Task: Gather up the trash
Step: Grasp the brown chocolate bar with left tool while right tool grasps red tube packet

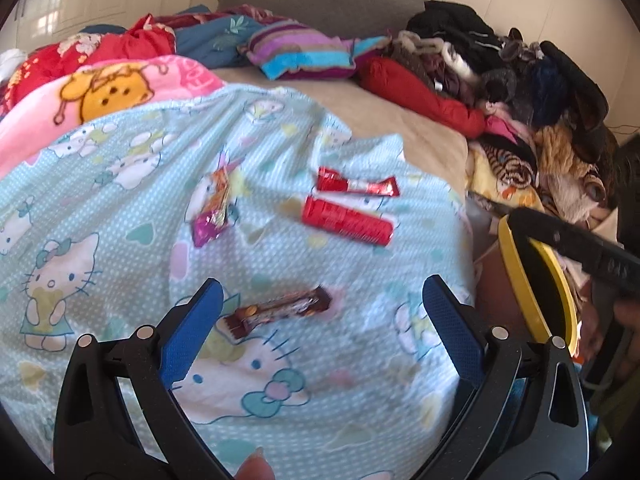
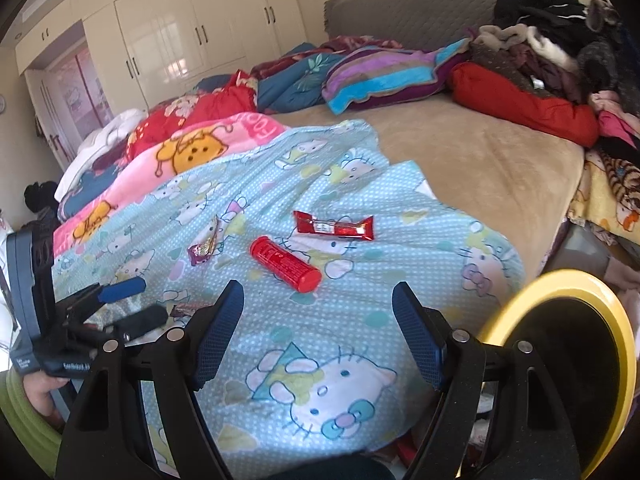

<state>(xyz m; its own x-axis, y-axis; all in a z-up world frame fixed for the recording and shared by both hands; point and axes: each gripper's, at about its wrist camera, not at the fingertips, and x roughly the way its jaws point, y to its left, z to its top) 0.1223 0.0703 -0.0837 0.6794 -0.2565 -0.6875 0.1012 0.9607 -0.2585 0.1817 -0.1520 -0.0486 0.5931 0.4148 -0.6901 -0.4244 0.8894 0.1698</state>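
Note:
Several wrappers lie on a light blue cartoon-cat blanket [image 1: 120, 208]. A brown candy wrapper [image 1: 280, 310] lies just beyond my open left gripper [image 1: 322, 292], between its blue pads. A red tube [image 1: 346, 220], a red flat wrapper [image 1: 358, 185] and a purple-orange wrapper [image 1: 214, 210] lie farther off. In the right wrist view my right gripper [image 2: 318, 300] is open and empty above the blanket, with the red tube [image 2: 286, 264] just ahead, the red wrapper [image 2: 334, 226] beyond and the purple wrapper [image 2: 206, 246] to the left. The left gripper [image 2: 132, 300] shows at left.
A yellow-rimmed bin [image 2: 560, 344] stands at the bed's right side, also in the left wrist view [image 1: 540, 280]. Folded blankets and pillows [image 2: 384, 76] line the headboard. A heap of clothes [image 1: 520, 92] fills the right side. White wardrobes [image 2: 180, 32] stand behind.

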